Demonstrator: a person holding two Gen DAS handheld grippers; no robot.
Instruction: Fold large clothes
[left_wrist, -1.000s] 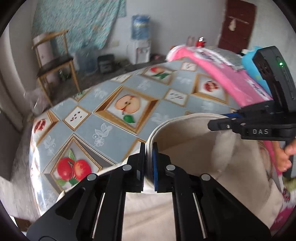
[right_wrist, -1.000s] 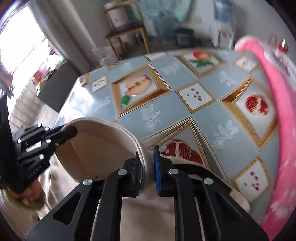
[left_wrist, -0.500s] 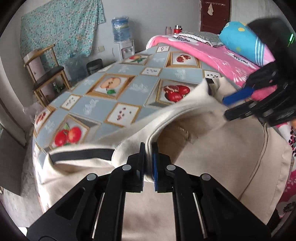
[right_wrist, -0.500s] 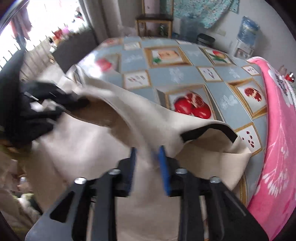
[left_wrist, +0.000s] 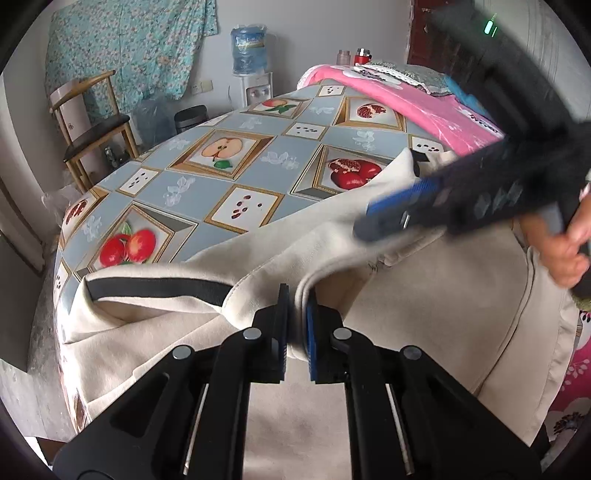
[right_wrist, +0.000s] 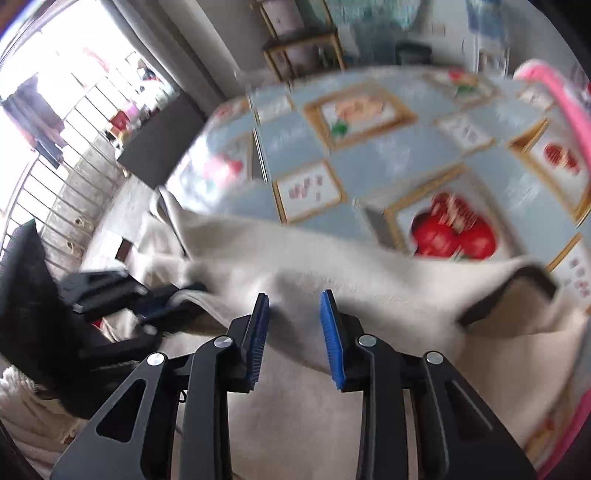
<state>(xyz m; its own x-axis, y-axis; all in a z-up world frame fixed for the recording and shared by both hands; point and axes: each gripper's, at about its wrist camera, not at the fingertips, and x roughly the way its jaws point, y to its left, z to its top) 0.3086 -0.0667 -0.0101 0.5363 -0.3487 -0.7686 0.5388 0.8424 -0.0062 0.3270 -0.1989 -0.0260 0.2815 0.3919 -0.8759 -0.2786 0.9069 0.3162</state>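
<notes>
Left wrist view: the left gripper (left_wrist: 296, 325) pinches a thick fold of the cream garment (left_wrist: 424, 314), which lies over the near part of the fruit-print tablecloth (left_wrist: 229, 177). Beside it, the right gripper (right_wrist: 295, 332) has just been narrowing its jaws, yet they stand apart over the cloth (pads not pressing). Farther off are a wooden chair (left_wrist: 92, 129) and a water dispenser (left_wrist: 251, 70).

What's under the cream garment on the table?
The fruit-print tablecloth runs under the cream garment, showing beyond its far edge. The garment's own lower layer shows nearer the camera. What lies beneath the covered part, and the table surface itself, cannot be seen.
</notes>
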